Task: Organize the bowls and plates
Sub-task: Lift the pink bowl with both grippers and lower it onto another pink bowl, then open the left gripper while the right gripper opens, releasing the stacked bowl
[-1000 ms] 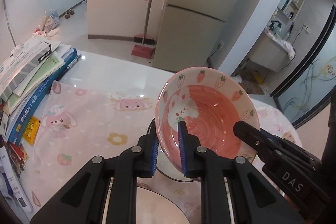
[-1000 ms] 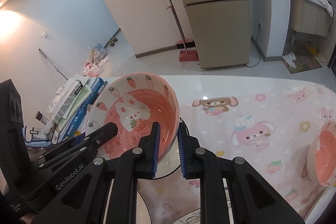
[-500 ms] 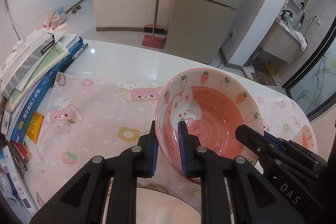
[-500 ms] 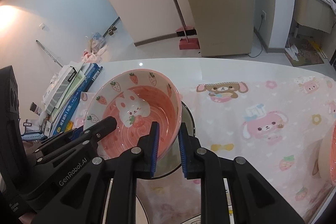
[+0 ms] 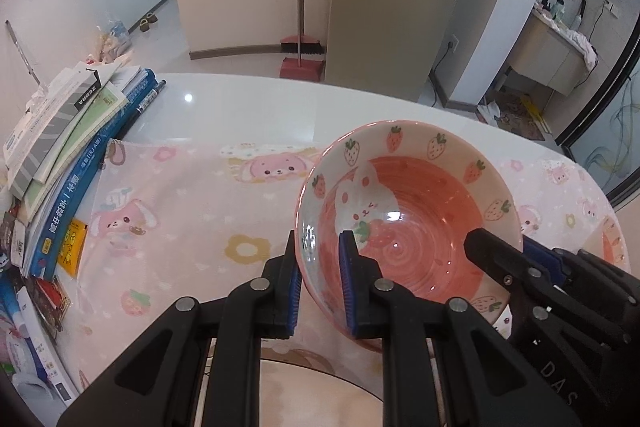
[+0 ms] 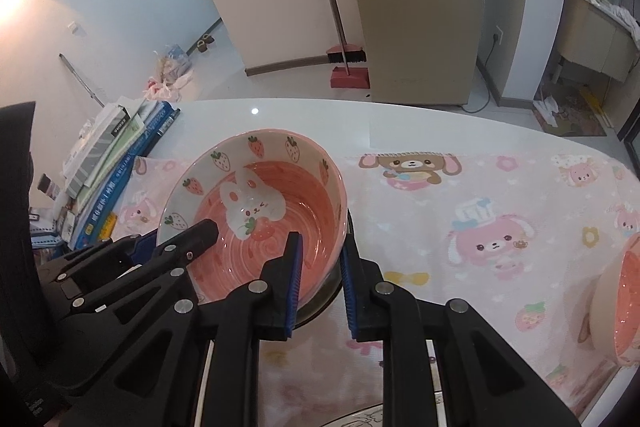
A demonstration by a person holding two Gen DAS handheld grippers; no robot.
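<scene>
A white table (image 5: 248,107) fills the scene, its near part covered by a pink cartoon-print cloth (image 5: 188,223). Along the table's left edge lies a slanted stack of books (image 5: 76,147). Beyond the far edge stand a beige fridge (image 5: 396,3) and a red broom with dustpan (image 5: 300,59).

The pink strawberry bowl (image 5: 408,211) with a rabbit painted inside sits over the cloth's middle, tilted, with its opening turned toward the cameras. From the right wrist view a dark round dish (image 6: 320,303) shows just under the bowl's near right side; whether the bowl rests on it cannot be told.

The left gripper (image 5: 318,283) is clenched on the bowl's left rim, one blue pad inside the wall and one outside. The right gripper (image 6: 320,283) grasps the opposite, right rim the same way, so the bowl lies between the two tools.

A second pink bowl (image 6: 628,307) sits at the far right of the cloth, well apart. A pale plate (image 5: 320,399) lies at the near edge beneath the left gripper.
</scene>
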